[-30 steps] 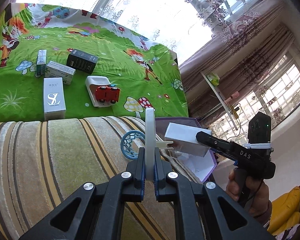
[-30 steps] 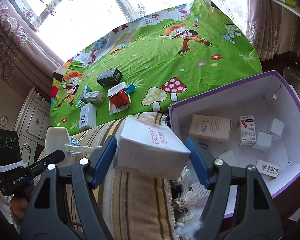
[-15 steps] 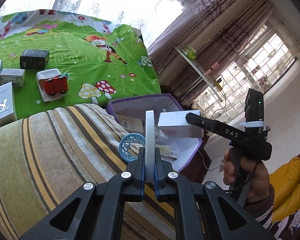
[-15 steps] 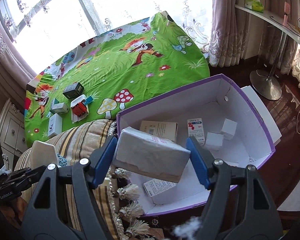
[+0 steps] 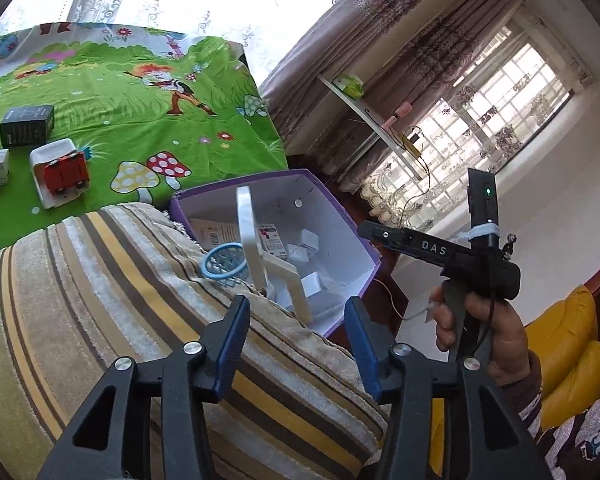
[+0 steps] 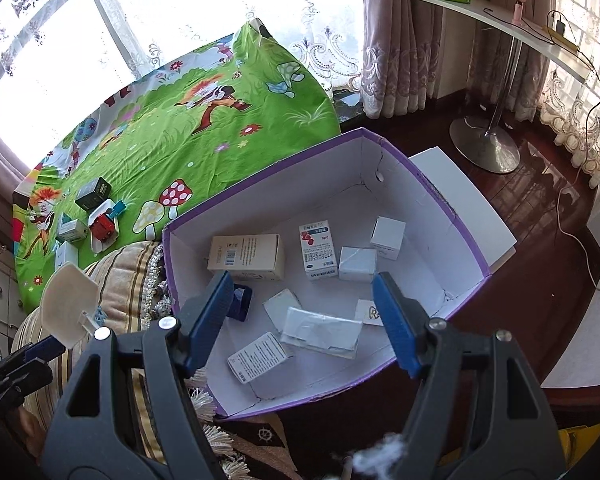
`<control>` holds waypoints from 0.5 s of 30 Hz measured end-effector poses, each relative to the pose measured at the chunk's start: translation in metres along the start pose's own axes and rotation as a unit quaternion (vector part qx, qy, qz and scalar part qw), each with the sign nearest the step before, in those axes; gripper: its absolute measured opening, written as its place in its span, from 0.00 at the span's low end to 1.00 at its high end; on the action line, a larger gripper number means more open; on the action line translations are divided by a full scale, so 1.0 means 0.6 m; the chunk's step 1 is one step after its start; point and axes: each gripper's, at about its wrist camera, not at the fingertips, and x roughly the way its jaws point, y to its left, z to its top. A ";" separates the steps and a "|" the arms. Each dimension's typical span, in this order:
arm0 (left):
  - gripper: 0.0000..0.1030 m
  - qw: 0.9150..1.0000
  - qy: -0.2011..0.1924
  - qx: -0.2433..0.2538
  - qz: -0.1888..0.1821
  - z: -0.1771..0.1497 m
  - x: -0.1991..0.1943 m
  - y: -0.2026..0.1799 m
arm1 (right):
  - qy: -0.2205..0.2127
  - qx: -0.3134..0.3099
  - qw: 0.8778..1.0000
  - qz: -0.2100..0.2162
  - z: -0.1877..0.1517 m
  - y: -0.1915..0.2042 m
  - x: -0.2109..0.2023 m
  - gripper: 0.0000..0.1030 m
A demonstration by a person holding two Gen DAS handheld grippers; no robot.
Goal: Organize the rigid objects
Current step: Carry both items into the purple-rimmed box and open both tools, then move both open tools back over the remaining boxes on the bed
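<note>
**A:** So where's the toy hoop at? Left gripper [image 5: 296,330] has its jaws spread wide with nothing between them. The white toy basketball hoop [image 5: 256,248] is just ahead of the fingertips, over the near wall of the purple box [image 5: 340,208], apparently dropping in.

**B:** Yeah, the backboard stands nearly upright, edge-on to that camera, blue ring [image 5: 222,265] pointing left toward the striped cushion [image 5: 100,300]. Long axis is roughly vertical.

**A:** And the right gripper [image 6: 304,324]?

**B:** Also wide open and empty, hanging over the box. A silver carton [image 6: 320,332] lies flat right below it. Left one's nearer the hoop, I'd say.
</note>
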 end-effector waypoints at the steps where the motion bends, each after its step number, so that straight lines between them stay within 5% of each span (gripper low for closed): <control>1: 0.49 1.000 0.010 0.019 -0.007 -0.002 0.008 -0.012 | 0.001 -0.001 1.000 0.001 0.000 0.002 -0.001 0.73; 4: 0.49 0.998 0.023 0.053 0.002 -0.008 0.020 -0.034 | -0.002 -0.008 1.000 0.001 0.000 0.006 -0.004 0.74; 9: 0.50 1.000 0.008 0.001 0.001 -0.006 0.004 0.000 | -0.004 -0.014 1.000 -0.012 0.000 0.007 -0.005 0.75; 15: 0.50 0.999 -0.022 -0.005 0.023 -0.006 -0.020 0.010 | -0.011 -0.040 0.999 -0.032 -0.002 0.025 -0.007 0.76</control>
